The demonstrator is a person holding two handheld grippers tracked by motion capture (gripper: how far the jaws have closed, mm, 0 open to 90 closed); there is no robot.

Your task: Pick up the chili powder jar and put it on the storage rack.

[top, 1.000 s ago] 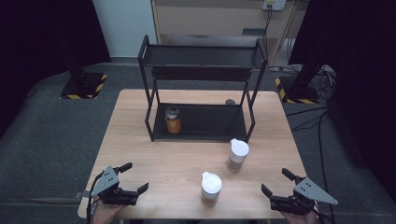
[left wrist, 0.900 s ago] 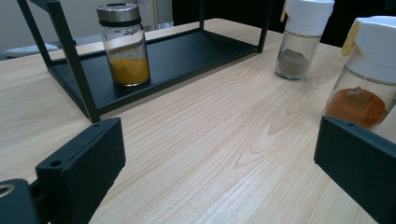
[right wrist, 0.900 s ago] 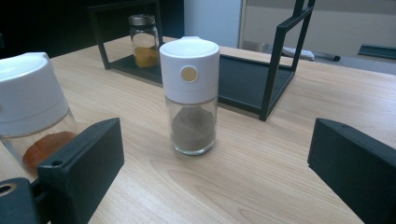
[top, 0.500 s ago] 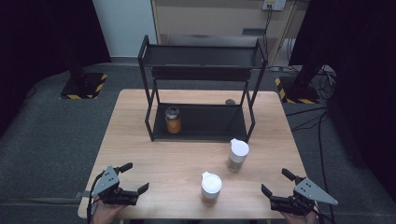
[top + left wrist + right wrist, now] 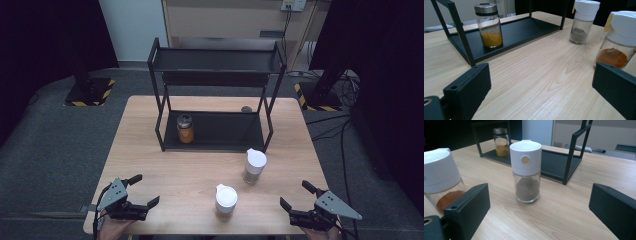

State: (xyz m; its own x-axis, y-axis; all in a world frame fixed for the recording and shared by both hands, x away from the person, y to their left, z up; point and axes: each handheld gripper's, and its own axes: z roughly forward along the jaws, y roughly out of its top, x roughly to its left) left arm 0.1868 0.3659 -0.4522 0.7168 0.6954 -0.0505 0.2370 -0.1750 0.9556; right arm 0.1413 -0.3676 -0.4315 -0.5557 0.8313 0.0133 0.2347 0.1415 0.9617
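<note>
A black two-tier metal rack (image 5: 218, 85) stands at the back of the wooden table (image 5: 150, 150). On its lower shelf sits a glass jar of yellow-orange spice with a metal lid (image 5: 185, 128) (image 5: 488, 25) (image 5: 501, 141). Two white-capped shakers stand in front: one with grey powder (image 5: 255, 166) (image 5: 584, 21) (image 5: 526, 171), one with orange powder (image 5: 225, 201) (image 5: 620, 40) (image 5: 442, 185). My left gripper (image 5: 140, 191) is open at the front left corner. My right gripper (image 5: 296, 196) is open at the front right corner. Both hold nothing.
A small dark round object (image 5: 246, 108) lies on the table behind the rack's right leg. Bare wood spreads between the grippers and the rack. Dark floor, cables and yellow-black striped stand bases (image 5: 90, 95) surround the table.
</note>
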